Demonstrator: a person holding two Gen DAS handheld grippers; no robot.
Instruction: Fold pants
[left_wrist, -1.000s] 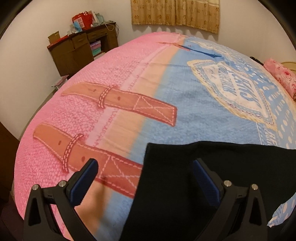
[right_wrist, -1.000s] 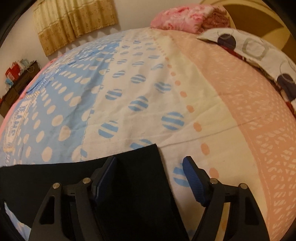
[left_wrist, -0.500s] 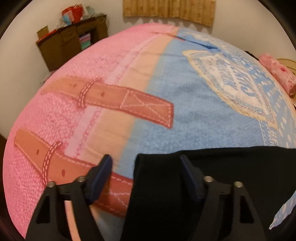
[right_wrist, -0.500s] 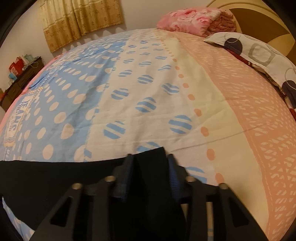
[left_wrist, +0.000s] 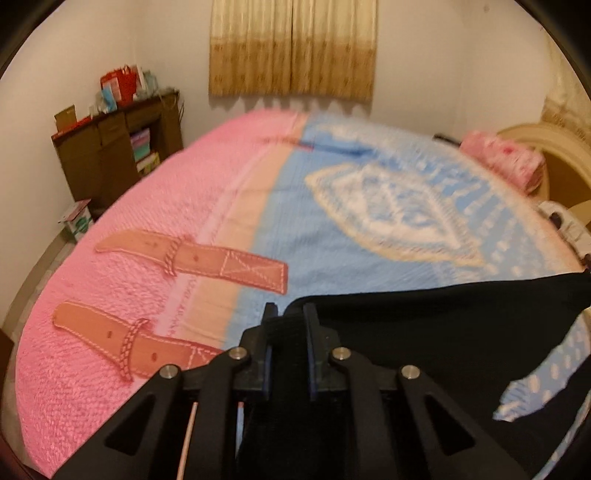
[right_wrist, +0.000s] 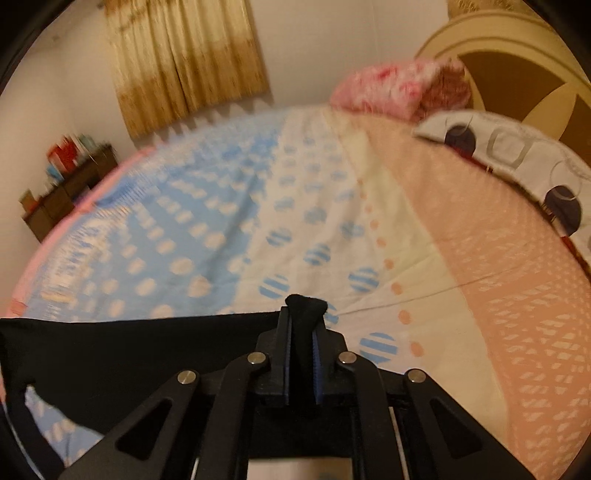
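Note:
The black pants (left_wrist: 443, 332) stretch across the near edge of the patterned bedspread (left_wrist: 332, 240), lifted slightly off it. In the left wrist view my left gripper (left_wrist: 290, 308) has its jaws closing on the pants' left corner, and the fabric is pressed between the blue pads. In the right wrist view the pants (right_wrist: 129, 350) run off to the left. My right gripper (right_wrist: 304, 314) pinches their right corner, its jaws closing tight, and a tuft of black cloth pokes out past the tips.
A dark wooden dresser (left_wrist: 118, 155) with clutter on top stands by the far left wall. A curtain (left_wrist: 291, 48) hangs behind the bed. A folded pink blanket (right_wrist: 391, 88), a spotted pillow (right_wrist: 517, 155) and the headboard (right_wrist: 517, 66) lie at the right.
Both grippers closed from wide open onto the pants' near corners. Both then rose, lifting the edge of the pants, and the views tilted up to show more wall and curtain.

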